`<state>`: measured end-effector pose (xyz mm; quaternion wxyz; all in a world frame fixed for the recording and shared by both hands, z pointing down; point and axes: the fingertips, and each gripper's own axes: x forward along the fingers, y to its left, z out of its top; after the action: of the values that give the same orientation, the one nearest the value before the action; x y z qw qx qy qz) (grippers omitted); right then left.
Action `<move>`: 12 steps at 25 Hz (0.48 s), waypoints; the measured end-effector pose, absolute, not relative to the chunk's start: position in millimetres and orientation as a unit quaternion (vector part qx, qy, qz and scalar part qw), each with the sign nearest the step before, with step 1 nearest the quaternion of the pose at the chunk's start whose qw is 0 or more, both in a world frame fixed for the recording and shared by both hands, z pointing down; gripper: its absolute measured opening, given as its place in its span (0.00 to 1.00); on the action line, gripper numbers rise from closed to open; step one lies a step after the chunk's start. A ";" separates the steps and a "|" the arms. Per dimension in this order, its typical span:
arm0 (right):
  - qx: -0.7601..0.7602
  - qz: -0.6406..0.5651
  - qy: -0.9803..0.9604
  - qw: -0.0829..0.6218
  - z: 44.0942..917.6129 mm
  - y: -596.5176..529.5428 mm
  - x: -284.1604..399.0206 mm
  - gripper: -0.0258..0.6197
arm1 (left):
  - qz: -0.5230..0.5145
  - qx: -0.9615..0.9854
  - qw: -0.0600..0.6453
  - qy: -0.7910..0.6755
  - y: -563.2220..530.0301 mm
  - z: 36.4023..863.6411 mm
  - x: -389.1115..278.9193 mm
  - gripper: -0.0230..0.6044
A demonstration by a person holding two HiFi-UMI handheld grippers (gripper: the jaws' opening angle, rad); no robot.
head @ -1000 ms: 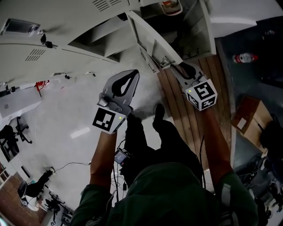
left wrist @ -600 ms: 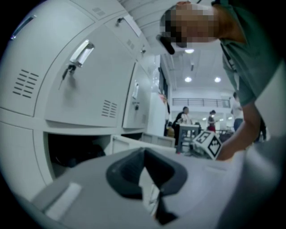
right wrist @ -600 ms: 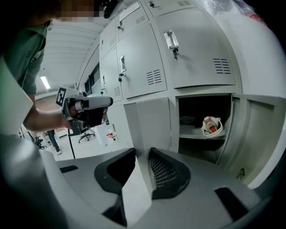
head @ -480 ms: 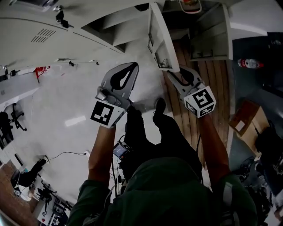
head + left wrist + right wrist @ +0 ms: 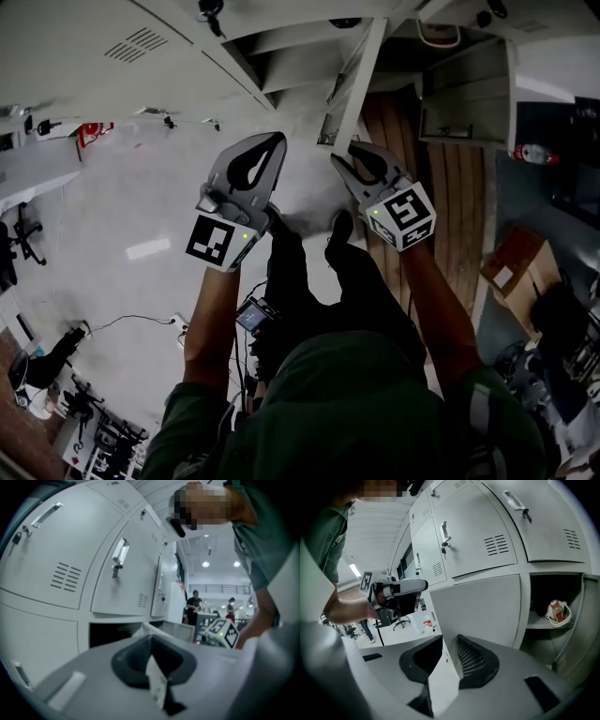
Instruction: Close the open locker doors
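Locker door in the lower row stands half open. Just by its edge, the right tongs are released, jaws just narrowing slightly, nothing between them; the left tongs alongside are released and empty.

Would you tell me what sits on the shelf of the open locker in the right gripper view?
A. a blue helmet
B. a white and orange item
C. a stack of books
B: a white and orange item rests on the shelf inside the open locker.
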<state>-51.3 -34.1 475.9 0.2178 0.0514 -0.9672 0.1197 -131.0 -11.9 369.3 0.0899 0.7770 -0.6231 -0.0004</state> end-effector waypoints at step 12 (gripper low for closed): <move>0.049 0.097 -0.972 0.208 461.3 -38.3 -155.4 0.14 | -0.010 0.759 0.095 -0.644 25.6 368.5 -207.6 0.04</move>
<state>-155.4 -38.3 461.3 0.2083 0.0492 -0.9720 0.0971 -207.6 25.6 368.5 0.0952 0.7591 -0.6439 -0.0100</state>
